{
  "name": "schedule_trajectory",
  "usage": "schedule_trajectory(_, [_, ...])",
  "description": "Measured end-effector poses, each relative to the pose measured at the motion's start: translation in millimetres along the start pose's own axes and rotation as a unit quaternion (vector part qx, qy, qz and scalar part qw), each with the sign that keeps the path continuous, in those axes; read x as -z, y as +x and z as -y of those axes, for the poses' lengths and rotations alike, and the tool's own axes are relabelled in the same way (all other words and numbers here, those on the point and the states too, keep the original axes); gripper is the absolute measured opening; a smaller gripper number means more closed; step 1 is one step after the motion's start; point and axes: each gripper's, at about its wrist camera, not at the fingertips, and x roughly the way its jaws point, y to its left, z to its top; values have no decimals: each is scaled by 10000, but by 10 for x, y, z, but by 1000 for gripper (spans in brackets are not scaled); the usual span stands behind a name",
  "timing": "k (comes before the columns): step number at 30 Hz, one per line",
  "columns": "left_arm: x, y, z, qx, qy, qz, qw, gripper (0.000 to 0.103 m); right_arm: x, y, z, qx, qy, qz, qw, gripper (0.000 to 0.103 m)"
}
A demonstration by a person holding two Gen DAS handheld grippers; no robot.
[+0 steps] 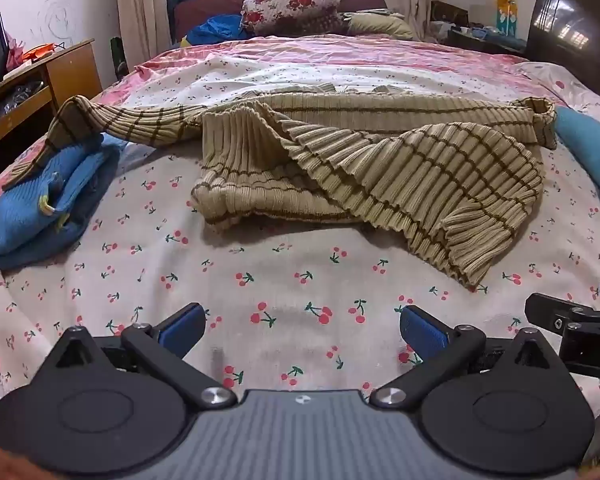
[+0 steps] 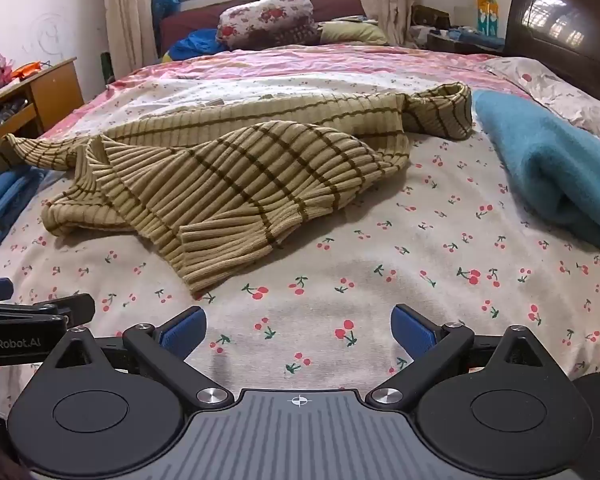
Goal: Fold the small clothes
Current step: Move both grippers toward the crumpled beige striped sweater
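Both grippers hover side by side over the cherry-print sheet point(image 1: 260, 280), and neither has a grip on anything: the left gripper point(image 1: 302, 326) stands with its jaws spread wide and empty, and the right gripper point(image 2: 298, 326) is just as wide and just as bare. Ahead of both lies the sweater point(image 1: 380, 172), tan ribbed knit with dark stripes, rumpled, one sleeve slung forward over the body and its cuff nearest the fingers, the other sleeve trailing off left onto a folded blue garment point(image 1: 40, 216). Off to the right of the right gripper sits a teal cloth point(image 2: 548, 176). This looks like the opening step, nothing folded on this piece yet. Next call, I'd say: reach forward, pinch that near cuff and spread the sweater flat first.
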Motion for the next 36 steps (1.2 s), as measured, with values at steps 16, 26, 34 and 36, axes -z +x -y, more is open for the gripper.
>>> schedule_trajectory(16, [65, 34, -28, -50, 79, -96, 9999, 103, -48, 32, 17, -15, 5, 36, 10000, 94])
schedule_trajectory(26, [71, 41, -58, -35, -14, -105, 9999, 103, -14, -6, -131, -31, -305, 40, 9995, 89])
schedule_trajectory(34, [70, 56, -106, -54, -65, -87, 9999, 103, -45, 24, -139, -16, -318, -11, 9995, 83])
schedule_trajectory(36, [73, 59, -118, -54, -90, -93, 9999, 103, -43, 30, -147, -22, -345, -17, 9994, 82])
